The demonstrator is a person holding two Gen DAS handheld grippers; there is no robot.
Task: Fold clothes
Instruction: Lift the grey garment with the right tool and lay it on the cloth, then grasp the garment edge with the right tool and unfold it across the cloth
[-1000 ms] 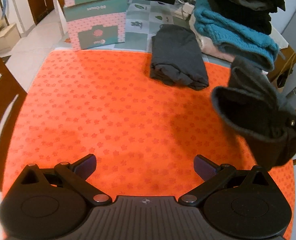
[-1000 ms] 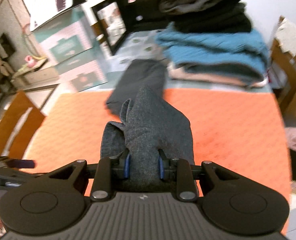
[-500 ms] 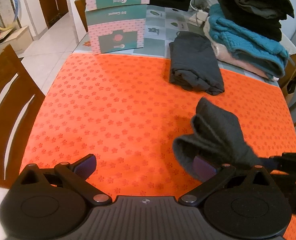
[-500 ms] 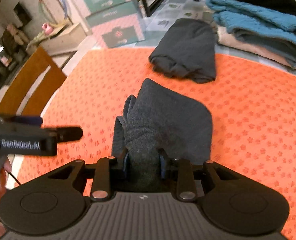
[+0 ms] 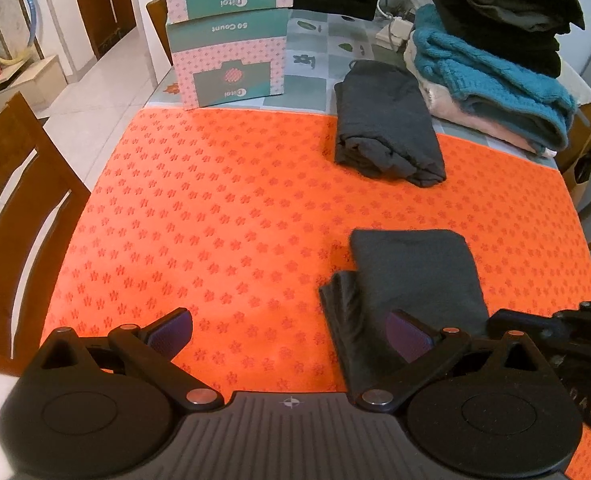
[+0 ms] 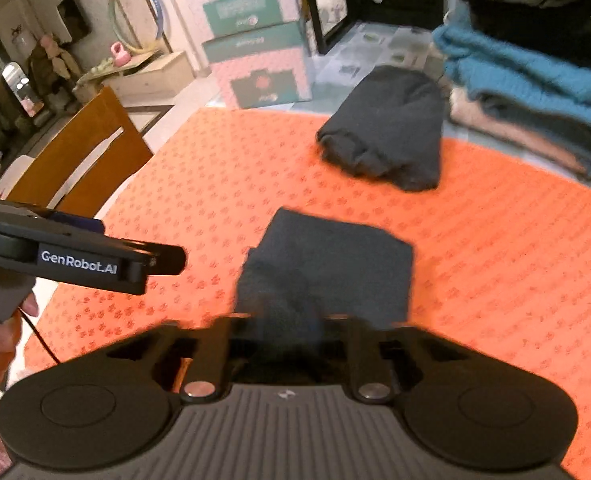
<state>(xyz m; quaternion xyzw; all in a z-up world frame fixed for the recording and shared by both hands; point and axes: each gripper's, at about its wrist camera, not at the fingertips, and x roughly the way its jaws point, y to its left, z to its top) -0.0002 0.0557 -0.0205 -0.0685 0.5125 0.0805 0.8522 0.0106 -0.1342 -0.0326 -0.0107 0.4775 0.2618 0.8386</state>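
A dark grey garment (image 5: 411,276) lies on the orange mat (image 5: 215,220) at the near right; it also shows in the right wrist view (image 6: 331,268). My right gripper (image 6: 283,328) is shut on its near edge, blurred by motion. My left gripper (image 5: 291,332) is open and empty just above the mat, its right finger (image 5: 409,336) over the garment's near left part. A folded dark grey garment (image 5: 387,128) lies at the mat's far edge, also seen in the right wrist view (image 6: 387,132).
A pile of teal, pink and black clothes (image 5: 495,64) stands at the far right. Two pink-and-teal boxes (image 5: 227,36) stand at the far side. A wooden chair (image 5: 11,200) stands left of the table. The left gripper's body (image 6: 75,256) shows in the right wrist view.
My right gripper has carried the grey garment from the air down to the near right of the mat, where it now lies flat. My left gripper stayed open.
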